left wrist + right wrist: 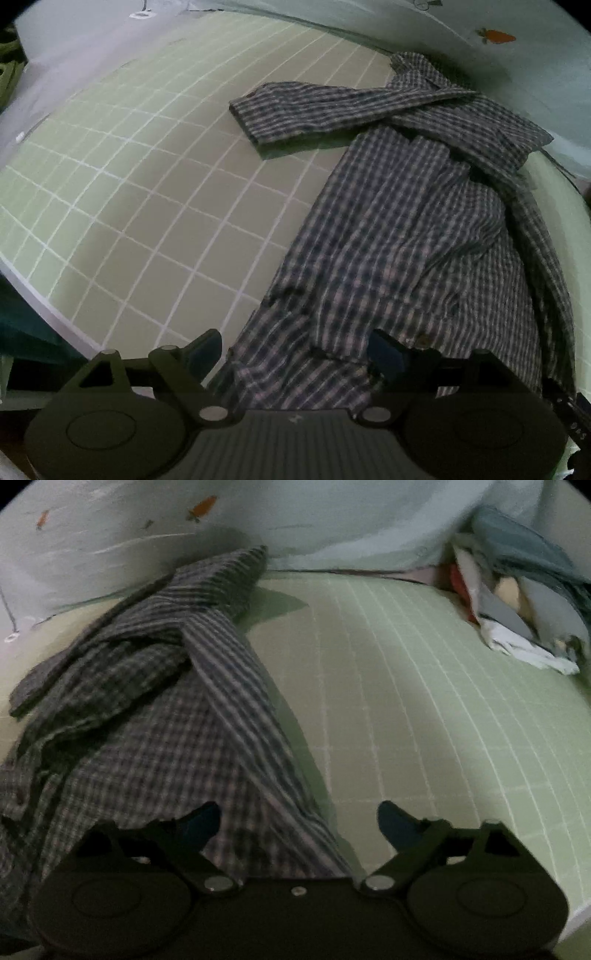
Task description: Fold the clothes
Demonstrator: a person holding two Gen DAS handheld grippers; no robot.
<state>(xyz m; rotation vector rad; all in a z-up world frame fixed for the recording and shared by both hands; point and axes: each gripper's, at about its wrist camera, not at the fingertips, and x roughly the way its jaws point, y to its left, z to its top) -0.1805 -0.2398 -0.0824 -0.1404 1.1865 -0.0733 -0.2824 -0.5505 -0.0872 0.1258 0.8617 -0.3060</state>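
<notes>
A dark checked shirt (406, 229) lies crumpled on the green grid mat (147, 184), one sleeve (314, 110) stretched out to the left. My left gripper (295, 354) is open, its jaws wide apart, with the shirt's near hem lying between them. In the right wrist view the same shirt (166, 701) lies to the left on the mat (406, 701). My right gripper (299, 823) is open, with the shirt's near edge between its fingers, the left fingertip (203, 823) over the cloth and the right one over bare mat.
A pale sheet with small carrot prints (496, 36) hangs along the far edge of the mat. A heap of other clothes (524, 602) lies at the far right. The mat's left edge (37, 291) drops off near my left gripper.
</notes>
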